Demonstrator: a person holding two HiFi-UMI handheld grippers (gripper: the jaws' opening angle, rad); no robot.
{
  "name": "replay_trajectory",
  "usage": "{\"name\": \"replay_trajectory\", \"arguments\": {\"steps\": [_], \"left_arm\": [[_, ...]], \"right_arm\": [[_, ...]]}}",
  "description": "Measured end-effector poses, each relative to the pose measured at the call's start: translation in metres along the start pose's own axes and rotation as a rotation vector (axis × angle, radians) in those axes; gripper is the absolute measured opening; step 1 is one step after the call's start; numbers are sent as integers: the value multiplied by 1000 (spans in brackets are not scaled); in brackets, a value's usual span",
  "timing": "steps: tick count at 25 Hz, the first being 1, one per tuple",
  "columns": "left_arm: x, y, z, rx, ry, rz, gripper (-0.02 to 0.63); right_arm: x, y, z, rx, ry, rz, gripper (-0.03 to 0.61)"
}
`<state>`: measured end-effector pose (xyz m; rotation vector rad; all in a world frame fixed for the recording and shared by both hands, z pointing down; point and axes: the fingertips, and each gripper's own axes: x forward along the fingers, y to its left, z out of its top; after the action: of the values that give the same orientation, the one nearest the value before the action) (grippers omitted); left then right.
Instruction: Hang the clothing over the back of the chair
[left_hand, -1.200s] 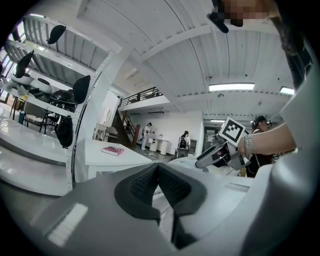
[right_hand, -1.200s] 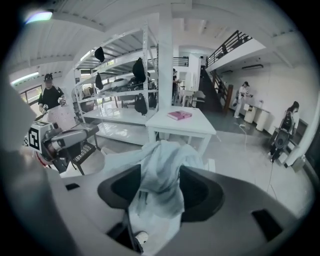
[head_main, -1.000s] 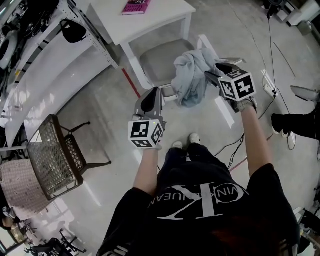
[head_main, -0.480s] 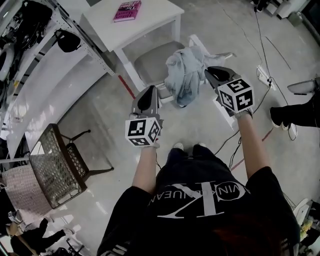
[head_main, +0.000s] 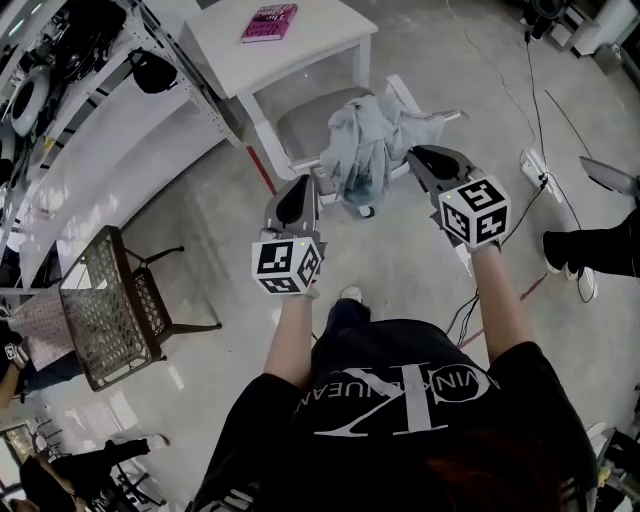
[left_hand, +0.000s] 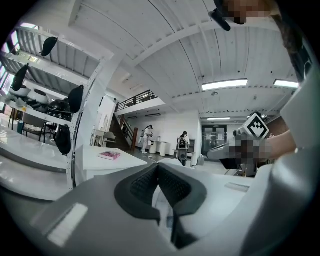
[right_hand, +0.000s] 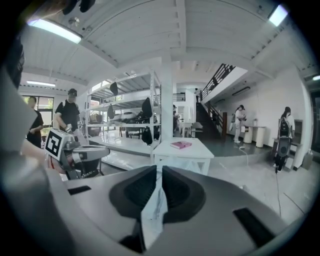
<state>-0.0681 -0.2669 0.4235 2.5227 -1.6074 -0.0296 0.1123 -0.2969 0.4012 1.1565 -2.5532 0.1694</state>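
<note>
A pale blue-grey piece of clothing (head_main: 365, 150) hangs bunched above a white chair with a grey seat (head_main: 305, 120). My left gripper (head_main: 303, 185) is at the clothing's left edge. In the left gripper view its pads (left_hand: 172, 187) meet with a pale strip of cloth (left_hand: 161, 212) below them. My right gripper (head_main: 415, 155) holds the right side. Its jaws are closing, and a fold of the clothing (right_hand: 155, 210) is pinched between the pads (right_hand: 182, 192). The chair's back is mostly hidden behind the cloth and the right gripper.
A white table (head_main: 300, 45) with a pink book (head_main: 268, 22) stands over the chair. White shelving (head_main: 100, 130) runs along the left. A wicker chair (head_main: 105, 320) sits at lower left. Cables and a power strip (head_main: 535, 170) lie on the floor at right, near a person's shoe (head_main: 585, 280).
The right gripper, open beside the clothing a second ago, has shut on it. Both grippers have shifted, and the clothing now hangs higher and more spread between them.
</note>
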Motion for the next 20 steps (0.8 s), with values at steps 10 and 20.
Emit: {"name": "replay_trajectory", "arguments": {"steps": [10,20], "left_arm": [[-36,-48,-15,20,10,75,9],[-75,-84,-13,49,-15,138,9]], "right_arm": [[-67,7,-18,5,-117,31,44],[-118,18,-28,-11,-187,34,40]]}}
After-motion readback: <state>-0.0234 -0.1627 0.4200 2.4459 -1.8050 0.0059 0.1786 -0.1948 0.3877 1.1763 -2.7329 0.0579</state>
